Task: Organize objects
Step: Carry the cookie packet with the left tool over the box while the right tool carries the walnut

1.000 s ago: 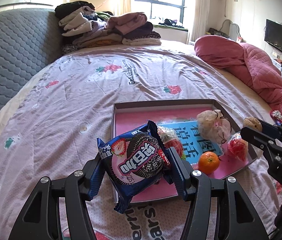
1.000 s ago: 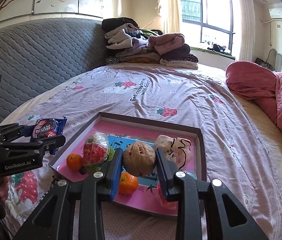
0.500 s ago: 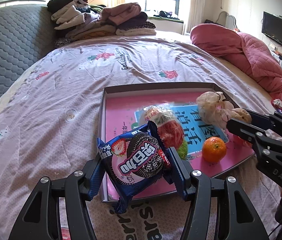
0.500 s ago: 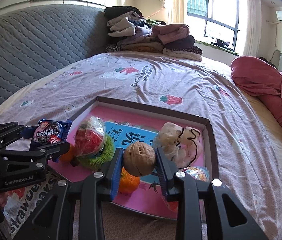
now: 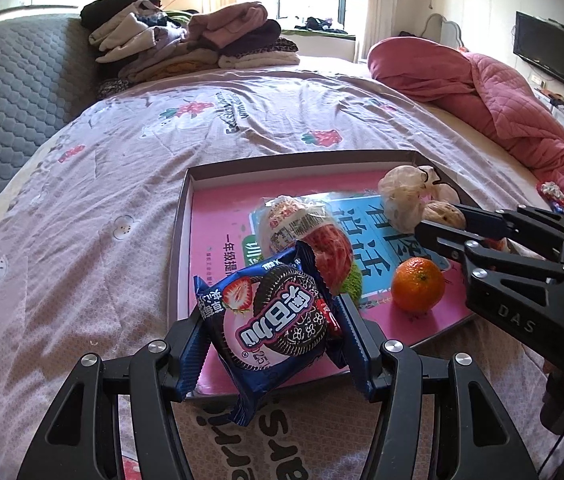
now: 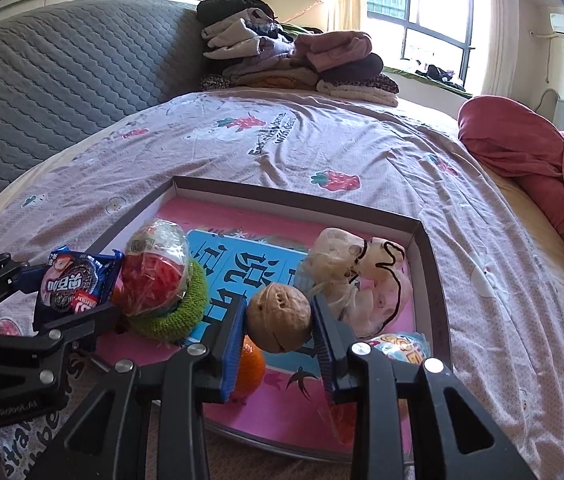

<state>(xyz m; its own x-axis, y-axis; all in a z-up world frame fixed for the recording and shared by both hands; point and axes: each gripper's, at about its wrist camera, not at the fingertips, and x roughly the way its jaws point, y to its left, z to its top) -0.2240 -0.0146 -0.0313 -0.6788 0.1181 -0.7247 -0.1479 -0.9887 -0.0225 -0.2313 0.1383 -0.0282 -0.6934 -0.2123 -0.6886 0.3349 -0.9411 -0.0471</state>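
Gripping a blue and pink cookie packet with a strawberry picture [image 5: 272, 320], the left gripper [image 5: 274, 344] fills the lower middle of the left wrist view; both of its black fingers press on the crinkled sides of the packet. The packet hangs above the near edge of the shallow cardboard box lid with a pink inside [image 5: 210, 216], which lies on the lilac bedsheet with strawberry prints [image 5: 82, 216].

In the right wrist view, the right gripper [image 6: 280, 322] is closed on a round brown walnut [image 6: 280, 318], held between its blue-padded fingers at the lower middle of the frame, above the pink floor of the lid. Seen from the left wrist view, this same gripper enters from the right edge with the walnut at its tip.

Inside the lid rest several things. A small orange mandarin [image 5: 418, 284] sits on the pink floor in the right of centre. A clear plastic bag with red contents [image 5: 310, 236] leans on a green knitted ring [image 6: 186, 308] in the middle. A pale crumpled bag with a black string [image 6: 354, 264] lies toward the upper right corner of the lid.

At the top of both frames a pile of folded clothes [image 5: 186, 44] sits beside the grey quilted headboard [image 6: 62, 68], and a pink quilt [image 5: 482, 88] is bunched at the upper right.
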